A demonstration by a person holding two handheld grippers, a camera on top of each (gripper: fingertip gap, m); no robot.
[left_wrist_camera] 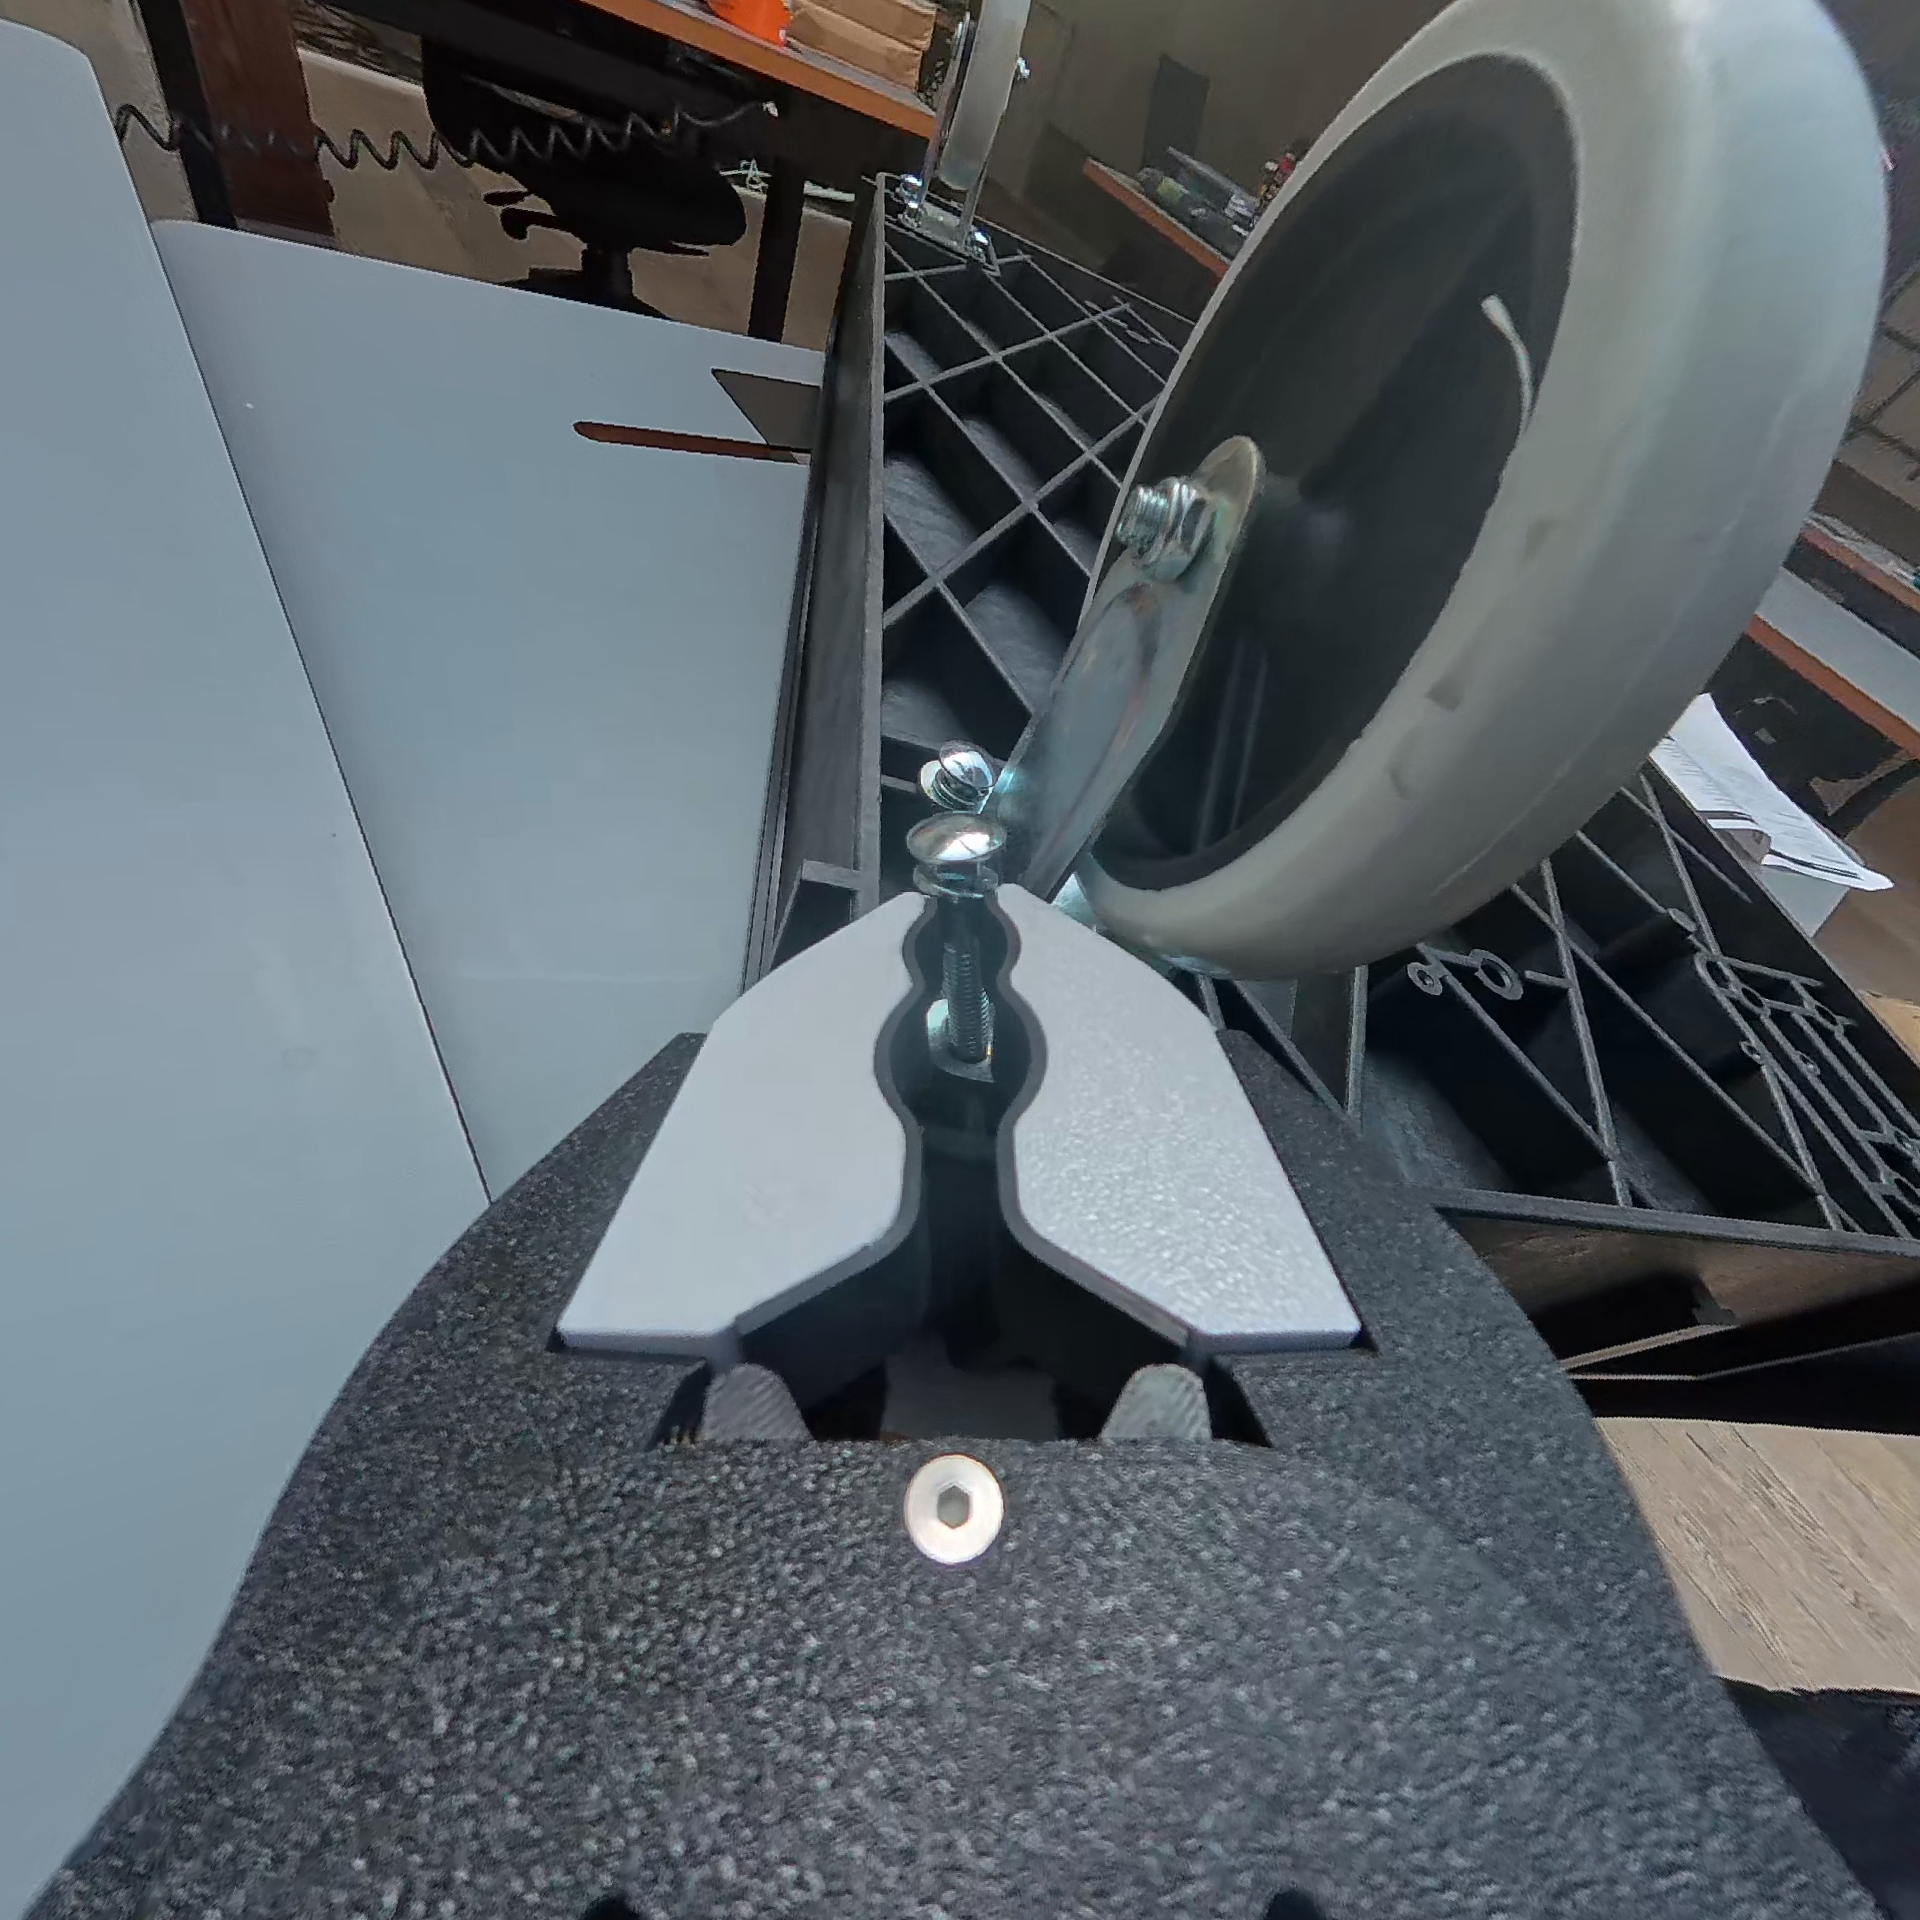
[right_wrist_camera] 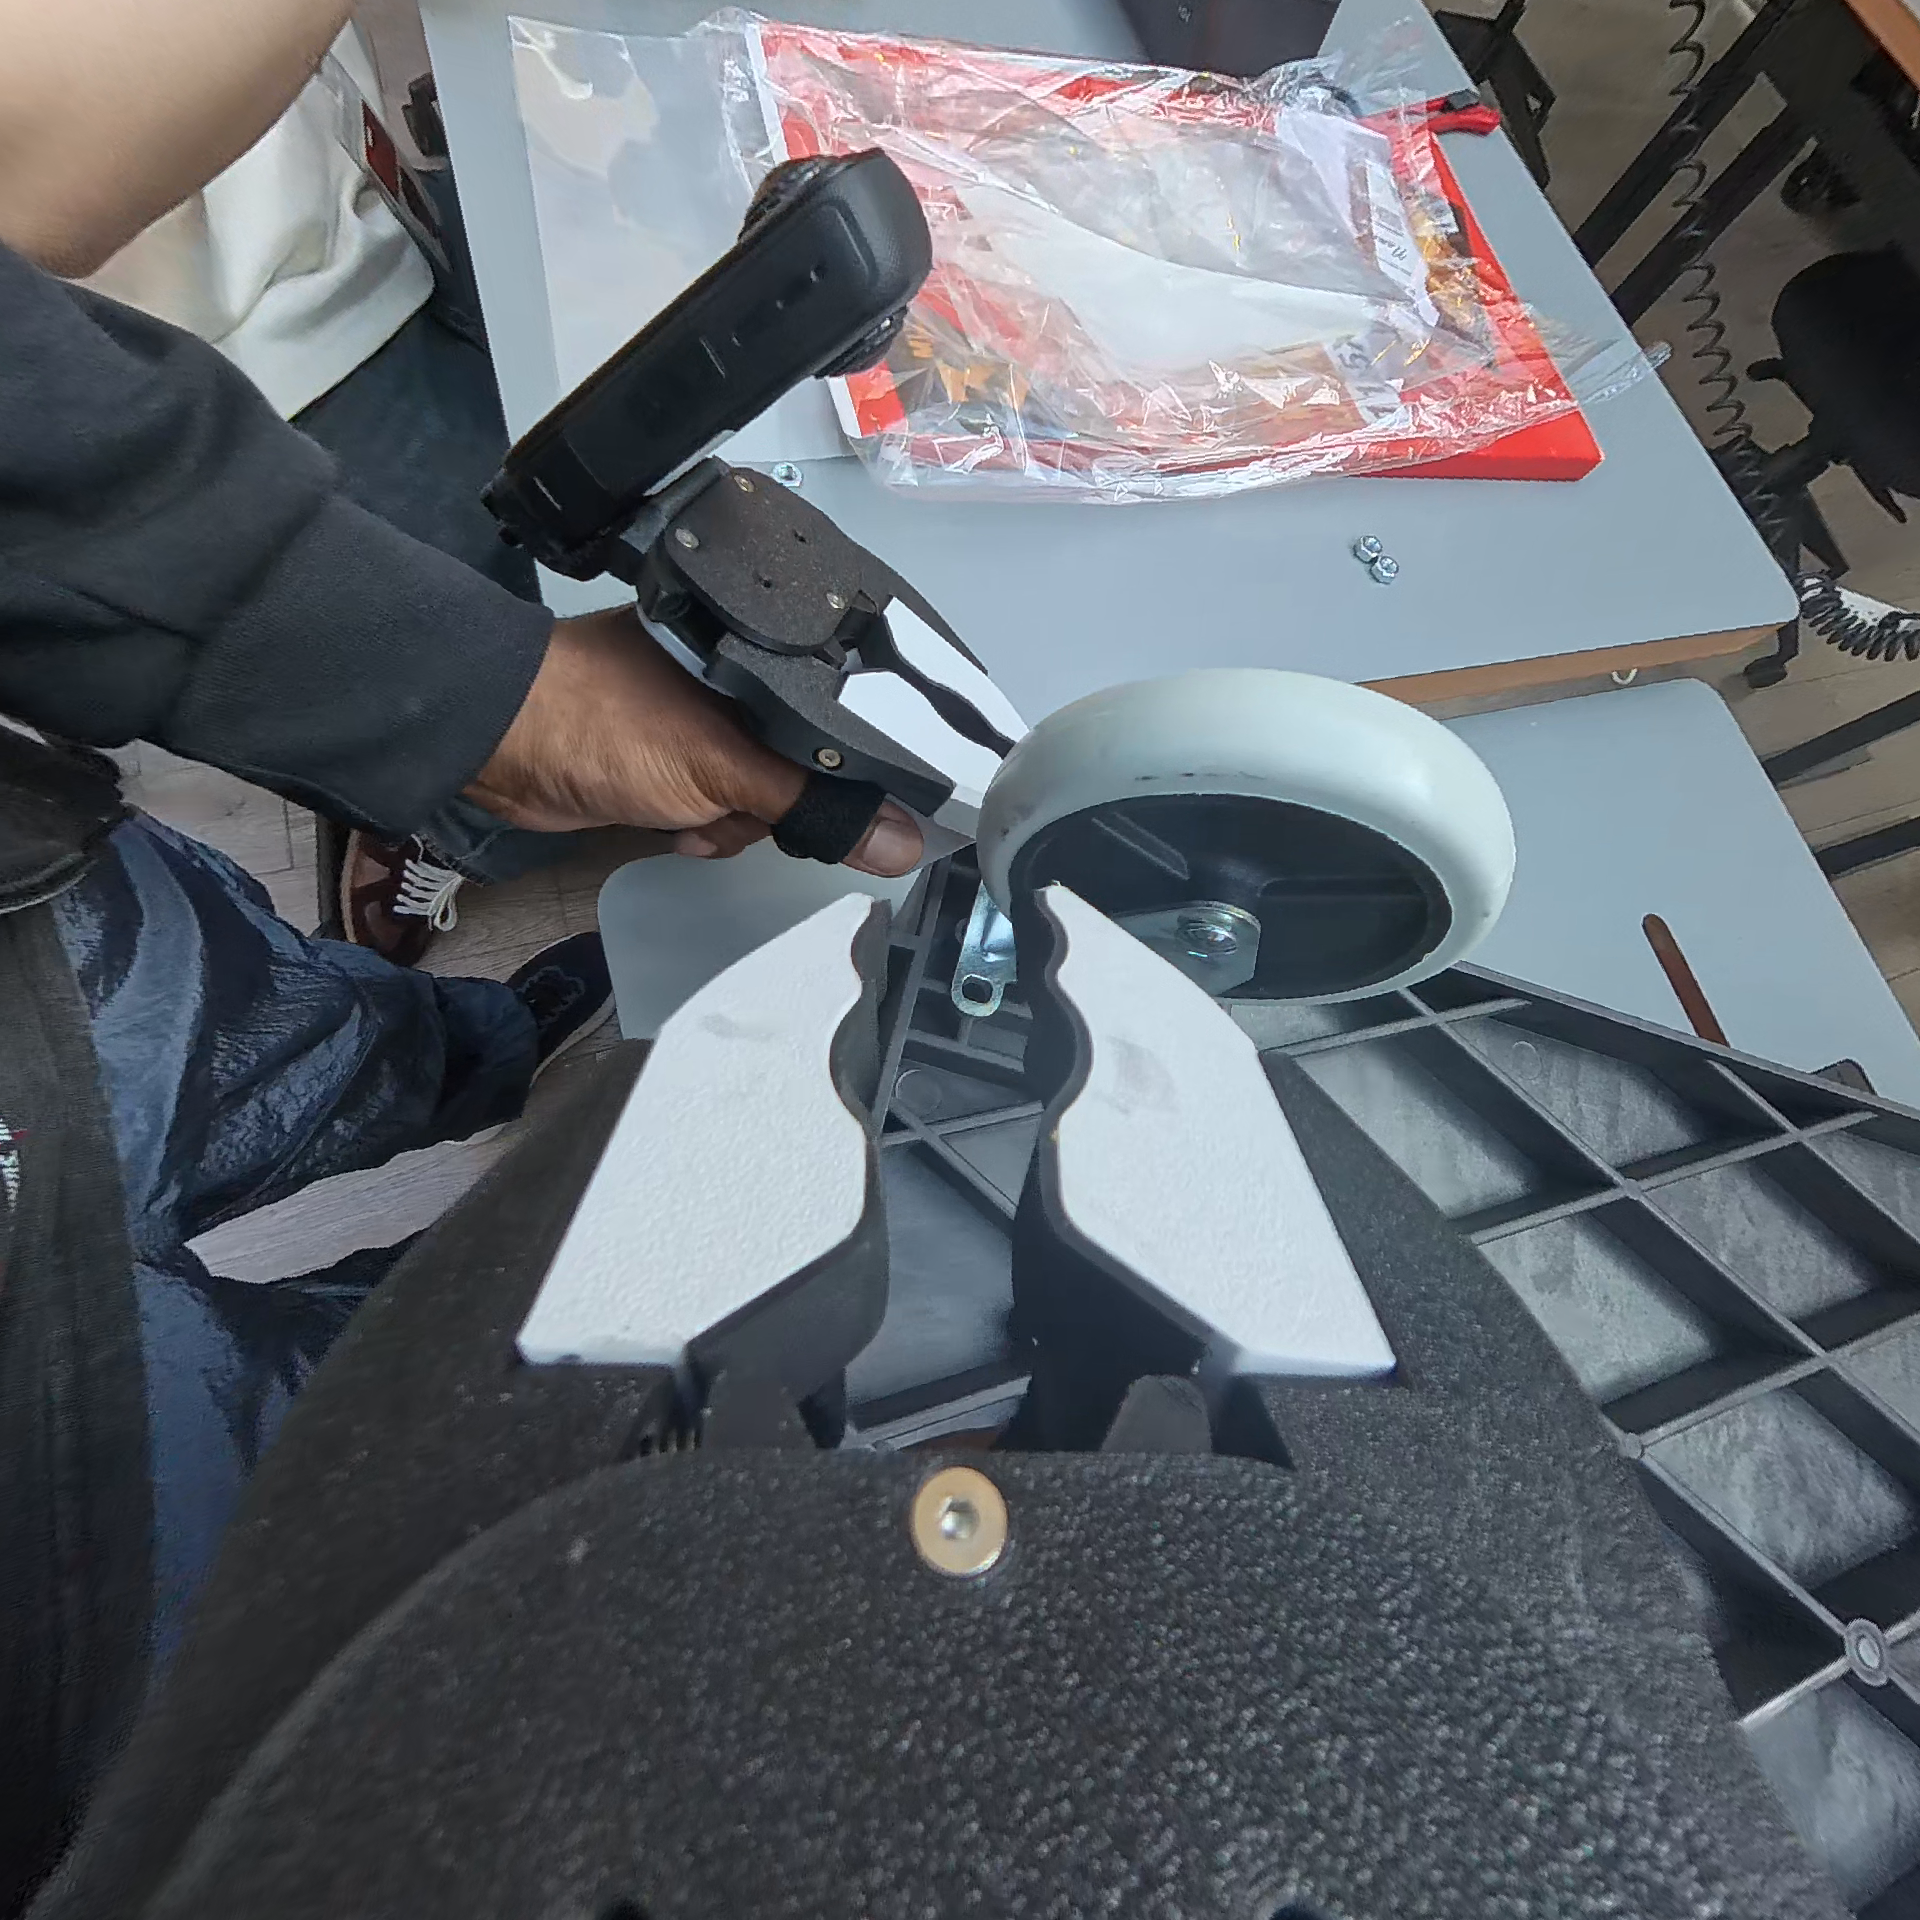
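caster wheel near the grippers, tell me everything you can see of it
The caster wheel has a thick pale grey, rubbery-looking tyre around a black hub. A shiny zinc-coloured metal fork carries it, fixed at the axle by a nut and washer. It stands over a corner of the black ribbed plastic platform, which lies underside up. The left gripper, shut on a round-headed bolt, is at the fork's base; the open right gripper faces the mounting plate.

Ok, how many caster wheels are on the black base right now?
2. One caster wheel is right by the left gripper, which is shut on a bolt; the other caster stands at the far end of the base. More may be out of frame.
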